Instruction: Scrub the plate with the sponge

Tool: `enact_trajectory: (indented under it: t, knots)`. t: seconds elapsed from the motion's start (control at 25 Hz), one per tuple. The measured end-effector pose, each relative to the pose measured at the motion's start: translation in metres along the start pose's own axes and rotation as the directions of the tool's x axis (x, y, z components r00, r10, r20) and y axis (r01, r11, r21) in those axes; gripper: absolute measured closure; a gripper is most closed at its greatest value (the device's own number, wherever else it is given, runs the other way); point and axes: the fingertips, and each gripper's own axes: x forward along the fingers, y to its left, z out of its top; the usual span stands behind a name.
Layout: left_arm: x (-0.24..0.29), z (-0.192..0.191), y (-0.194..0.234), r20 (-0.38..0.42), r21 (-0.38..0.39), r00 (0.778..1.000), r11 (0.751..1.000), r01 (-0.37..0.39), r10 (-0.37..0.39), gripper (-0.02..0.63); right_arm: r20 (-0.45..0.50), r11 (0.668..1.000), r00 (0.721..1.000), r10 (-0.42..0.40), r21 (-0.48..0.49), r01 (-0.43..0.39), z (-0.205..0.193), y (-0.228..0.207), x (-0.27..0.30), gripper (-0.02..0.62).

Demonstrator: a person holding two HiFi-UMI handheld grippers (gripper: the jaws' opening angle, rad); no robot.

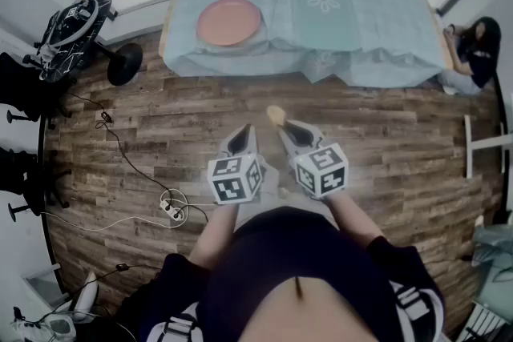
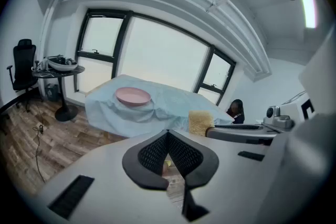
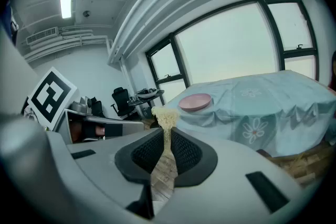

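A pink plate lies on the left part of a table under a light blue cloth, well ahead of both grippers. My right gripper is shut on a yellow sponge, which sticks out past its tips over the wooden floor. In the right gripper view the sponge is pinched thin between the pads, with the plate beyond. My left gripper hangs beside it, shut with nothing held. The left gripper view shows its jaw tips meeting, the plate far off and the sponge to the right.
A person sits by the table's right end. A round black stand loaded with gear is at the left, next to an office chair. Cables and a power strip lie on the floor at my left.
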Motion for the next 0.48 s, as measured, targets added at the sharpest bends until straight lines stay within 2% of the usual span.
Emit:
enact_trajectory:
  t: [0.48]
  knots:
    - [-0.009,-0.017,-0.010,-0.004,-0.011,1.000,1.000,-0.007,0.007,0.603,-0.026,0.999,1.000,0.008,-0.032,-0.009,-0.010,0.004,-0.012,0.545]
